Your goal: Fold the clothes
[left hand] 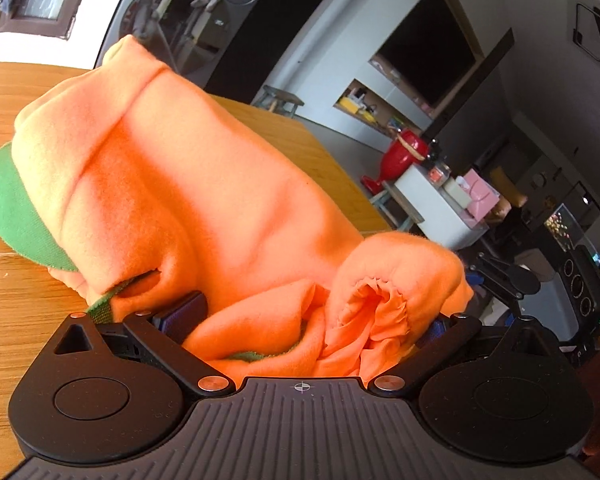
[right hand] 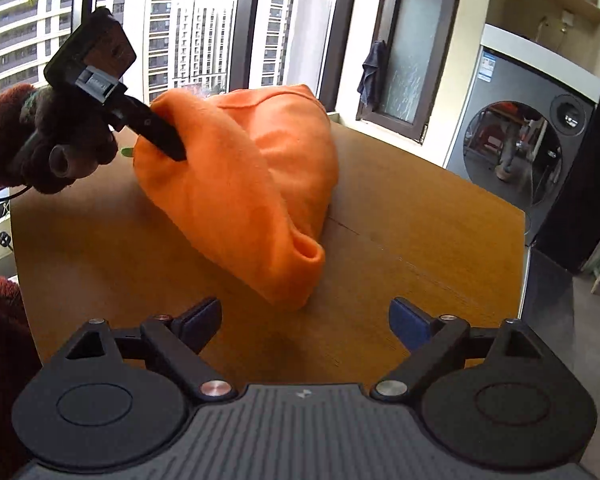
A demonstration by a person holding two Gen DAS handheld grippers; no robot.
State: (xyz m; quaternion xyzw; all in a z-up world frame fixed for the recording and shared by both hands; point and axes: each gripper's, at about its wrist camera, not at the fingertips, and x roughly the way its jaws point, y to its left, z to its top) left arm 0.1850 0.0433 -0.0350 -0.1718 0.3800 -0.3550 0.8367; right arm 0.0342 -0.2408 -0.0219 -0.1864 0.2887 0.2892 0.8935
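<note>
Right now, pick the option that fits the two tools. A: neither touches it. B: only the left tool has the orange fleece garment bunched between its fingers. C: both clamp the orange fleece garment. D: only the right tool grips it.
B: the left tool has the orange fleece garment bunched between its fingers, while the right tool hangs open over the wooden table, apart from the cloth.

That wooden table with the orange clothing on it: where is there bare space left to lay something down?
The table is bare between the orange garment and the right edge near the washing machine, and in front, by the open right gripper. It is crowded at the left, where the left gripper grips the cloth.
</note>
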